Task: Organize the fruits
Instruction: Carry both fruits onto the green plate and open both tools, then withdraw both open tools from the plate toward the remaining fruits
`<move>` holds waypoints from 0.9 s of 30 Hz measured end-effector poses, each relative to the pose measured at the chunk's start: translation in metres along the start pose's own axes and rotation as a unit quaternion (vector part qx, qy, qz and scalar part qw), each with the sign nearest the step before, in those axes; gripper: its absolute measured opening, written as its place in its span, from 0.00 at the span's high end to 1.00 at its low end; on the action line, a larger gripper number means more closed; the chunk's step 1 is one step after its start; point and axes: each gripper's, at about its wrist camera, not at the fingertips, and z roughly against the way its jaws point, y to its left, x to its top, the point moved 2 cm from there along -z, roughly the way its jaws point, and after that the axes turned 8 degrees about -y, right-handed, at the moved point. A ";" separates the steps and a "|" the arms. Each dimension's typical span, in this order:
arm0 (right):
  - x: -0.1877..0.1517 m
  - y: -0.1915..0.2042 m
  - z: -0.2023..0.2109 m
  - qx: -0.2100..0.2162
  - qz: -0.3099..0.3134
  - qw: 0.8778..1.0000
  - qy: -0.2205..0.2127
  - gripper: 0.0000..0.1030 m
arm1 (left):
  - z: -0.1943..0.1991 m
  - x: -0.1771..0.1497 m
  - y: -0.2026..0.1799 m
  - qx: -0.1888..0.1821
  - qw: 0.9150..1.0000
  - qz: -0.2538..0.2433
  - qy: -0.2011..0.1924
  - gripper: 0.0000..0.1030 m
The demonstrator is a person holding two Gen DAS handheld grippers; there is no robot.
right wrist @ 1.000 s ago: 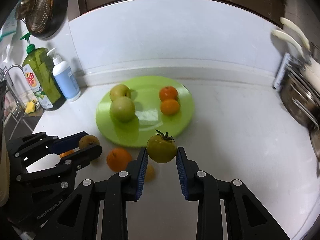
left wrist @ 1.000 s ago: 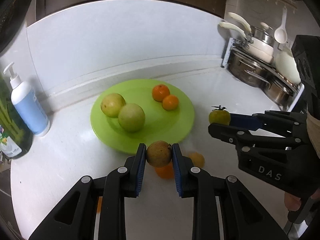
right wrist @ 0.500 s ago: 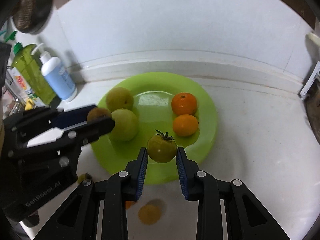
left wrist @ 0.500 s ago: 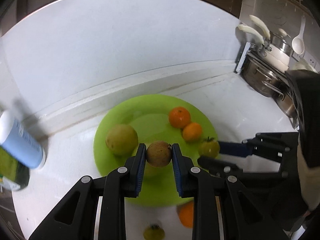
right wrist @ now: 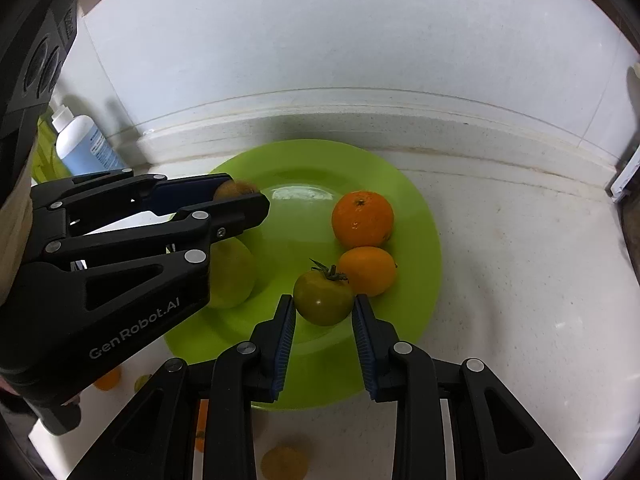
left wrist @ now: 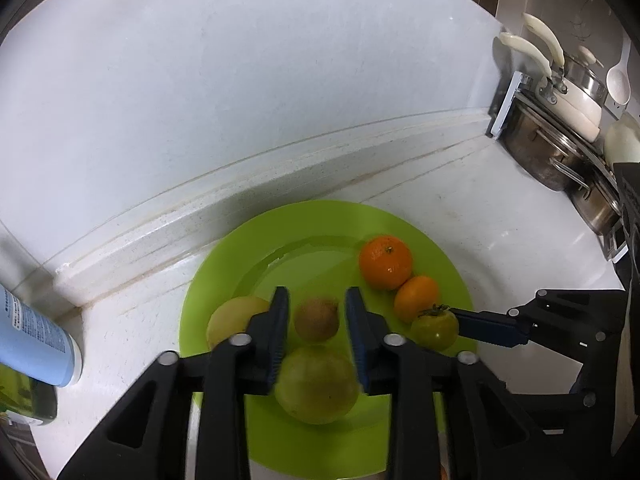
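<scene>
**Both grippers over the green plate, fruit between the fingers**

Your left gripper is spread wide over the green plate. The brown fruit sits between the blue pads with a gap on each side, so nothing is clamped; it looks blurred, and you can't tell if it's touching the plate. Just below it lies a big green-yellow fruit, and another one sits left of your left finger.

Your right gripper has the green tomato between its fingertips, stem up, over the plate near its front edge. The pads look to be at the tomato's sides, but the contact isn't clear, so grip can't be told. The tomato is just beside the small orange, which touches the larger orange behind it.

Off the plate, on the white counter, a yellowish fruit and an orange one lie near the front. Blue pump bottle stands at the back left.
</scene>
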 end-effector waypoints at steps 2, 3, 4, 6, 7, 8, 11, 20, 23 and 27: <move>0.000 0.000 0.002 0.001 0.000 1.000 -0.003 0.70 | 0.002 0.001 -0.001 0.005 1.000 -0.003 -0.005 0.66; 0.000 0.001 0.003 0.003 0.001 1.000 -0.006 0.70 | 0.003 0.001 -0.002 0.005 1.000 -0.004 -0.005 0.64; 0.001 0.001 0.003 0.003 0.002 1.000 -0.007 0.70 | 0.004 0.001 -0.001 0.006 1.000 -0.002 -0.005 0.64; 0.000 0.002 0.006 0.003 0.002 1.000 -0.010 0.69 | 0.010 0.000 0.002 0.009 1.000 0.003 -0.010 0.64; 0.001 0.003 0.008 0.003 0.003 1.000 -0.012 0.67 | 0.014 0.000 0.004 0.010 1.000 0.008 -0.013 0.64; 0.000 0.003 0.010 0.002 0.002 1.000 -0.013 0.66 | 0.019 0.000 0.005 0.010 1.000 0.012 -0.016 0.63; 0.000 0.004 0.018 0.003 0.001 1.000 -0.021 0.66 | 0.033 0.000 0.008 0.014 0.999 0.019 -0.022 0.60; 0.001 0.015 0.065 0.005 0.002 0.997 -0.072 0.59 | 0.096 -0.007 0.006 0.042 0.996 0.026 -0.073 0.43; -0.002 0.022 0.081 0.007 0.005 0.996 -0.089 0.59 | 0.116 -0.015 0.006 0.051 0.995 0.027 -0.086 0.37; -0.007 0.030 0.096 0.014 0.010 0.995 -0.101 0.54 | 0.140 -0.034 0.009 0.062 0.993 0.038 -0.092 0.36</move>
